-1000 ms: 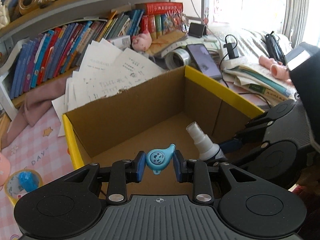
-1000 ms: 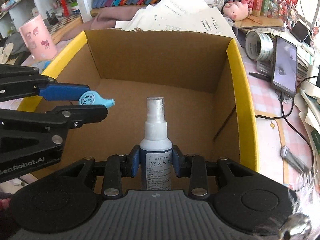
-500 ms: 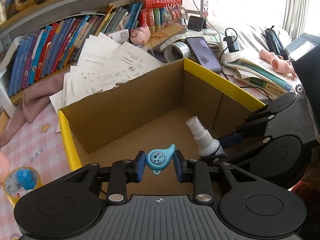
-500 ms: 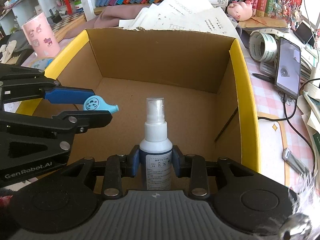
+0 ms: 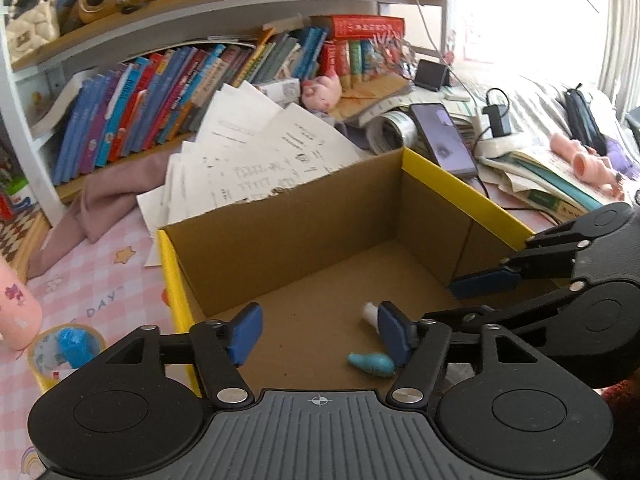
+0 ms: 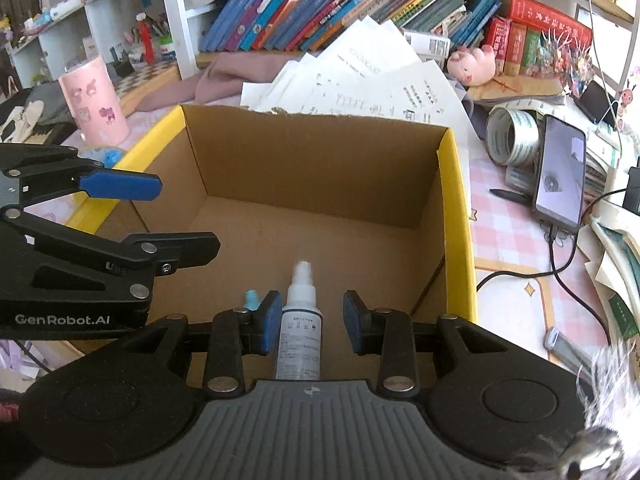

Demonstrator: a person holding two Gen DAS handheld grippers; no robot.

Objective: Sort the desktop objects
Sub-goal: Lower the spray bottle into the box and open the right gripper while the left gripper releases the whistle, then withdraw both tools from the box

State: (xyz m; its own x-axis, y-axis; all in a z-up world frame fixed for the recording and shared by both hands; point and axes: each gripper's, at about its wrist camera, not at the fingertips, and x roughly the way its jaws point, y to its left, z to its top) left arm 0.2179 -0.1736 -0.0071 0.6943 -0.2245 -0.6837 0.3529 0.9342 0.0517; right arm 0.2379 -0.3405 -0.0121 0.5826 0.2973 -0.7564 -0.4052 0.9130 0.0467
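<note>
- Left wrist view: the left claw [image 5: 320,330] hangs over the near edge of an open brown cardboard box with yellow outer sides [image 5: 300,232]. Its jaws have just been opening and now stand well apart with nothing between the blue pads.
- A small light-blue plastic teardrop-shaped toy [image 5: 372,363] lies on the box floor, just beside the left claw's right-hand pad and free of it.
- Behind that same pad only the white nozzle of a white plastic spray bottle [image 5: 370,312] shows.
- The right claw [image 5: 460,300] reaches into the box from the right, its two fingers parted.
- Right wrist view: the right claw's blue pads stand wider than the spray bottle [image 6: 300,340]. The bottle sits between them, close against the left-hand pad and clear of the right-hand one, so it is not gripped. Its top is blurred.
- A tip of the light-blue toy [image 6: 251,299] peeks out past the left-hand pad.
- The box rests on a pink checked tabletop [image 5: 92,280]. Fanned white printed sheets [image 5: 260,160] lean behind its far wall, and a dark smartphone [image 5: 442,138] lies beyond its right corner.
</note>
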